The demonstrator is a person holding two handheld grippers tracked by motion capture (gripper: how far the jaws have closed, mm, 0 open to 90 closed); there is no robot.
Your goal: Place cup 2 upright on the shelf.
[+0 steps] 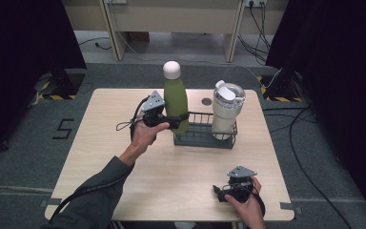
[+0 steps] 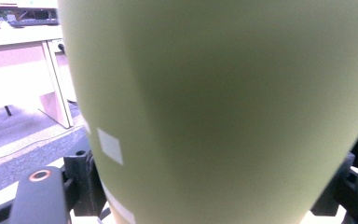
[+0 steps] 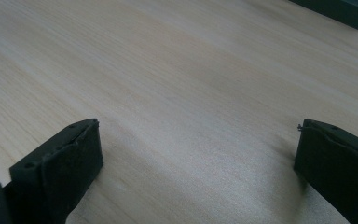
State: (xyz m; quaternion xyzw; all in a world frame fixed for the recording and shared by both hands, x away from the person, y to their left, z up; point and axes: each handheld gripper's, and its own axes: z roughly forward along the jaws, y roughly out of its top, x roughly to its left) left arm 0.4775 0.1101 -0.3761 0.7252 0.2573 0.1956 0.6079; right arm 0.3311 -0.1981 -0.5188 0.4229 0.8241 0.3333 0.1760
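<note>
On the left, the left hand-held gripper (image 1: 180,120) is clenched on the green bottle (image 1: 176,98), its black jaws clamping the lower half of the body from the side. The bottle is tall and slim, matte olive-green, widest low down and narrowing to a neck topped by a rounded white cap (image 1: 171,69). It stands upright at the left end of the dark wire rack (image 1: 198,138), near the far middle of the pale wooden table (image 1: 124,162); whether its base rests in the rack or hangs just above it cannot be told. In the left gripper view the bottle (image 2: 223,107) is very close, a smooth green wall with a small white square mark (image 2: 110,145) low on its left side.

To the right, at the other end of the rack, stands a white tumbler (image 1: 227,112) with a clear lid.

Further right and nearer the person, the right hand-held gripper (image 1: 218,191) rests low over the table's front edge, released, jaws wide apart with bare wood (image 3: 191,93) between them.
</note>
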